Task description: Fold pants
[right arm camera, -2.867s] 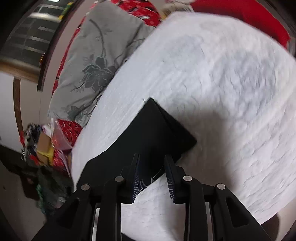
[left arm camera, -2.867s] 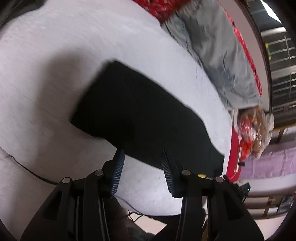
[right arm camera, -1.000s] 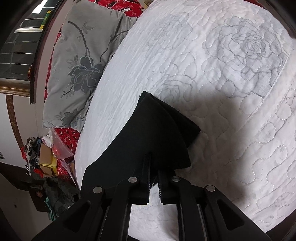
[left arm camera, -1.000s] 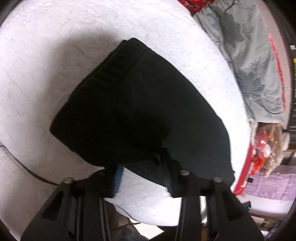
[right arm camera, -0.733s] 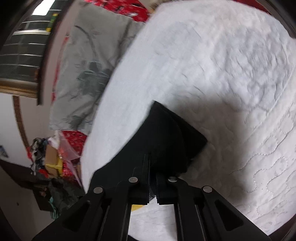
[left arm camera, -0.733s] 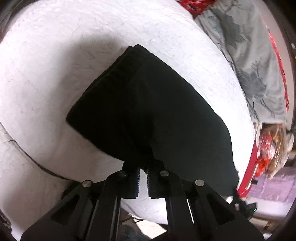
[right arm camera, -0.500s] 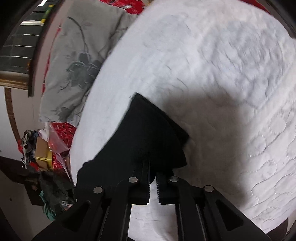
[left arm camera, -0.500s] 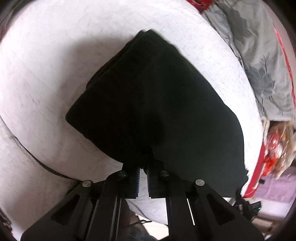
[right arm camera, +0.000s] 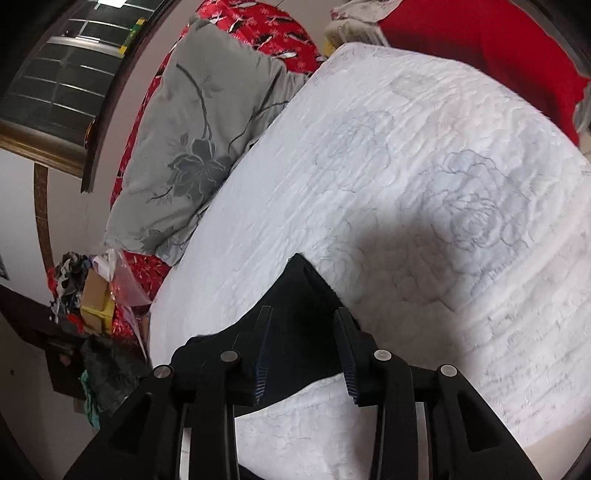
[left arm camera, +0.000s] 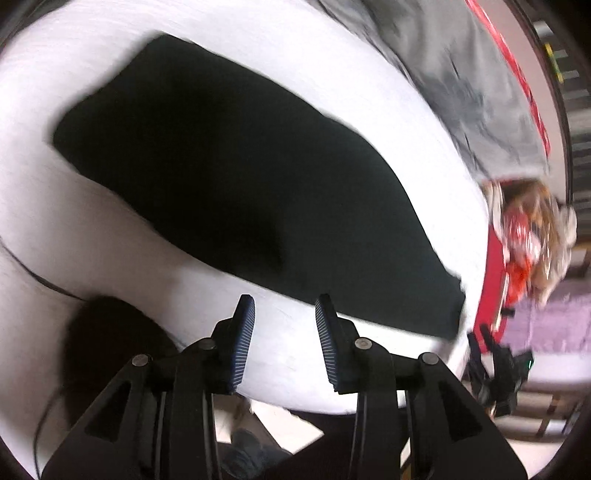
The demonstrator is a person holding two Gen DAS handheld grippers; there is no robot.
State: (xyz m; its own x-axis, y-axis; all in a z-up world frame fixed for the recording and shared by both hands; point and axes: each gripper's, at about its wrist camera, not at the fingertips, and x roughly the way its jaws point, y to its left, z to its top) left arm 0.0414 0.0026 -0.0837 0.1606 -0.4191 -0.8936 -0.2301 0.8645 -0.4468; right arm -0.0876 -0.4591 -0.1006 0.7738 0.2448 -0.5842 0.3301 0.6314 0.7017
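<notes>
The black pants (left arm camera: 240, 184) lie folded flat on the white quilted bedspread (right arm camera: 424, 192), showing no label or writing I can read. My left gripper (left arm camera: 284, 339) hovers just short of their near edge, fingers apart and holding nothing. My right gripper (right arm camera: 303, 350) also stands spread, with a corner of the pants between its fingers. A grey floral pillow (right arm camera: 195, 147) lies beside the bedspread, against red patterned bedding (right arm camera: 266, 22).

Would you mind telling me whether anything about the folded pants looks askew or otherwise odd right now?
Nothing stands out. The black pants lie flat in one folded strip on the white quilt, and both the left gripper and right gripper are open, holding nothing.
</notes>
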